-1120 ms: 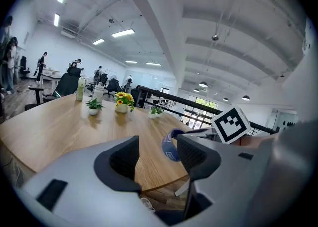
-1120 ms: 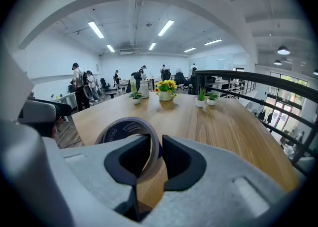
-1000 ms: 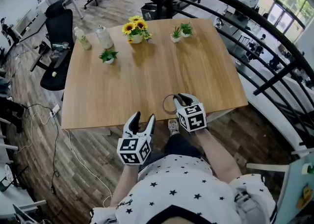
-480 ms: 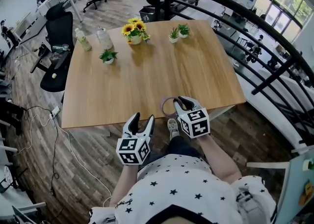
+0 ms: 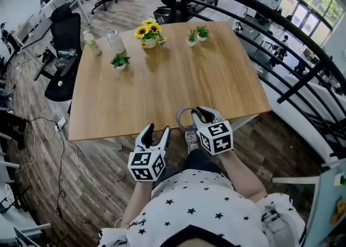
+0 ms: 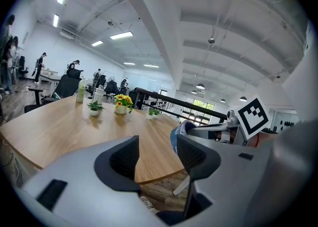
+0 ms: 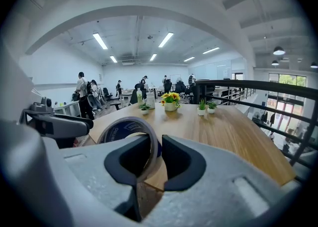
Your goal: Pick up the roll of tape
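The roll of tape [image 5: 183, 117], a thin brownish ring with a blue inner face, hangs over the near edge of the wooden table [image 5: 162, 84]. My right gripper [image 5: 199, 112] is shut on its rim. In the right gripper view the tape's band [image 7: 126, 126] runs between the two black pads, pinched at the right gripper [image 7: 156, 144]. My left gripper [image 5: 157, 128] stays below and in front of the table edge, open with nothing between its fingers. In the left gripper view the left gripper [image 6: 158, 146] points at the table, with the tape [image 6: 175, 135] and right gripper [image 6: 208, 131] to its right.
A pot of sunflowers [image 5: 148, 32], two bottles [image 5: 91, 43] [image 5: 115, 41] and three small potted plants [image 5: 120, 62] [image 5: 193, 38] [image 5: 203, 32] stand along the table's far side. A black railing [image 5: 259, 24] curves past on the right. An office chair [image 5: 65, 35] is at the left.
My right gripper has drawn back a little toward the person and risen slightly, carrying the tape roll with it. The left gripper has kept its place.
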Tool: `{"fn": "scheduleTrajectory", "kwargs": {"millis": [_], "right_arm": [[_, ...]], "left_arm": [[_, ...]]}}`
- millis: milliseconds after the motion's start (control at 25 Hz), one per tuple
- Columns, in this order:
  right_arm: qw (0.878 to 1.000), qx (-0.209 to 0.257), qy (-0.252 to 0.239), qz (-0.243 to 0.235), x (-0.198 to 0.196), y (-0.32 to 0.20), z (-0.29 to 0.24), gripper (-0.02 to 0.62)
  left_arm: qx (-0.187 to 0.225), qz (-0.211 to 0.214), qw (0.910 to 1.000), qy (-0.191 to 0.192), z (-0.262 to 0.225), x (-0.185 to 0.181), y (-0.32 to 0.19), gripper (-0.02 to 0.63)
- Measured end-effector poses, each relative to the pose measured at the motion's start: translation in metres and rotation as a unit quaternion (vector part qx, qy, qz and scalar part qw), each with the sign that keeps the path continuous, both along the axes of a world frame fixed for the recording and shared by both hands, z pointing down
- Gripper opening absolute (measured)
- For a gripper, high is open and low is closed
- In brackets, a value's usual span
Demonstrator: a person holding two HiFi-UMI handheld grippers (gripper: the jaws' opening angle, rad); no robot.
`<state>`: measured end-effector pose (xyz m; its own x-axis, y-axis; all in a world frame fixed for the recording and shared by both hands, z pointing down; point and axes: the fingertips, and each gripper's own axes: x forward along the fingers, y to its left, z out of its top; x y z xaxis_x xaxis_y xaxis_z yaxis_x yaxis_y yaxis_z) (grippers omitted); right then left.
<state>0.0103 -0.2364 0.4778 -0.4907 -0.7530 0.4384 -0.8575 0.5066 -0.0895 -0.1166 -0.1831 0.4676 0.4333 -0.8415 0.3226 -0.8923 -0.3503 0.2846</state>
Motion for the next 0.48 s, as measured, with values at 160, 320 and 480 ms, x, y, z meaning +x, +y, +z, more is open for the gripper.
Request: {"fn": "scheduleTrajectory", "kwargs": {"millis": [160, 320, 480], "right_arm": [[1.0, 0.003, 0.007, 0.0, -0.0009, 0.0022, -0.0005, 0.072], [1.0, 0.008, 0.013, -0.001, -0.0017, 0.0043, 0.0009, 0.063], [1.0, 0.011, 0.012, -0.001, -0.004, 0.0045, -0.0013, 0.063]], "left_arm": [[-0.001, 0.002, 1.0, 0.0, 0.0001, -0.0001, 0.0014, 0.219], [-0.001, 0.003, 1.0, -0.001, 0.0023, 0.0001, 0.0019, 0.219], [-0.002, 0.004, 1.0, -0.001, 0.0012, -0.0006, 0.0018, 0.219]]}}
